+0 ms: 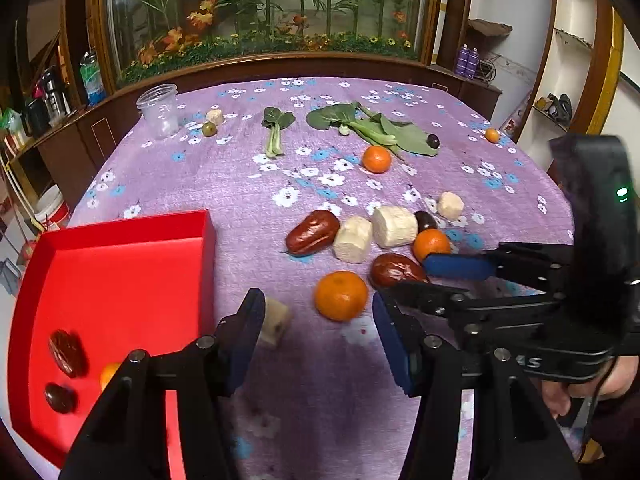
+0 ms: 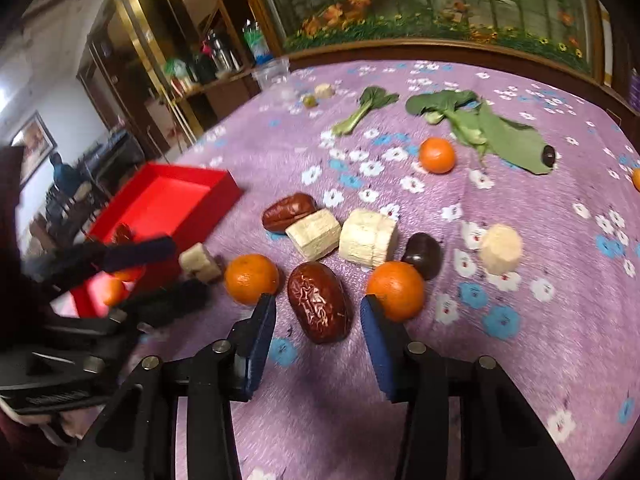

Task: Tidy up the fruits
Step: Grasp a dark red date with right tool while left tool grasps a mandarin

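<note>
A red tray (image 1: 120,272) lies at the left of the purple flowered table and holds a red date (image 1: 67,353), a dark fruit (image 1: 59,398) and an orange piece. It shows blurred in the right wrist view (image 2: 176,200). My left gripper (image 1: 320,320) is open and empty, just short of a tangerine (image 1: 341,295). My right gripper (image 2: 318,320) is open, its jaws on either side of a red date (image 2: 320,307). That gripper shows at the right of the left wrist view (image 1: 416,276). Another tangerine (image 2: 396,290) touches its right finger.
Another date (image 1: 313,232), white cut chunks (image 1: 394,221), a dark fruit (image 1: 426,220), more tangerines (image 1: 376,159) and green leaves (image 1: 384,128) lie across the table. A clear plastic cup (image 1: 159,110) stands at the far left. A wooden cabinet edges the table's far side.
</note>
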`<control>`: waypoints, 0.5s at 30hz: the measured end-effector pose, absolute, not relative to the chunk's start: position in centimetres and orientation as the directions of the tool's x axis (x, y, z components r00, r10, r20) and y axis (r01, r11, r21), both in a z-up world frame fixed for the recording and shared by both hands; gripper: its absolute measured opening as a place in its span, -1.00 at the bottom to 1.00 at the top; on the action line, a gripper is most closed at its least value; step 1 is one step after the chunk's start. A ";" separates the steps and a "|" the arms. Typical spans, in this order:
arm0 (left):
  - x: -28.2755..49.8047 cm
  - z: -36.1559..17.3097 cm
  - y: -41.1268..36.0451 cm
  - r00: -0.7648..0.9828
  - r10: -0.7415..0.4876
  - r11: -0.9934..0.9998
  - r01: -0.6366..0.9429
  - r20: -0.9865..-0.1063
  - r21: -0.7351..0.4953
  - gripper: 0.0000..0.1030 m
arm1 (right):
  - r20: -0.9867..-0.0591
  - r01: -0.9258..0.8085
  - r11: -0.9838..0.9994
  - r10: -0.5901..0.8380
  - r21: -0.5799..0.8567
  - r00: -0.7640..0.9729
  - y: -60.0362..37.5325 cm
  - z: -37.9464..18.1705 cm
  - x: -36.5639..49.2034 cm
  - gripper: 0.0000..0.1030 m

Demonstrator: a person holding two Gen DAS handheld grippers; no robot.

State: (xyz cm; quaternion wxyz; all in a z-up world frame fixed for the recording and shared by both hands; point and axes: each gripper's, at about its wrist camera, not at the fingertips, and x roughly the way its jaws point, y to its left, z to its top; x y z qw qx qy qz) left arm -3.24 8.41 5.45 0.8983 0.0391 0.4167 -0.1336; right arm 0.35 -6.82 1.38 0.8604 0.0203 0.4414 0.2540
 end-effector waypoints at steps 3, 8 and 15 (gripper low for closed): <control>-2.6 5.1 8.8 0.597 -0.202 0.960 0.279 -0.777 -0.035 0.07 | -0.756 -0.432 0.866 0.456 0.254 0.469 -5.9 0.7 1.1 -0.11; -1.5 4.2 7.5 0.566 -0.218 0.947 0.319 -0.795 -0.032 0.03 | -0.752 -0.418 0.873 0.448 0.251 0.484 -6.2 1.1 0.5 -0.29; 0.7 2.4 5.3 0.523 -0.216 0.930 0.366 -0.824 -0.011 0.02 | -0.748 -0.333 0.891 0.444 0.309 0.493 -10.0 1.4 -1.0 -0.29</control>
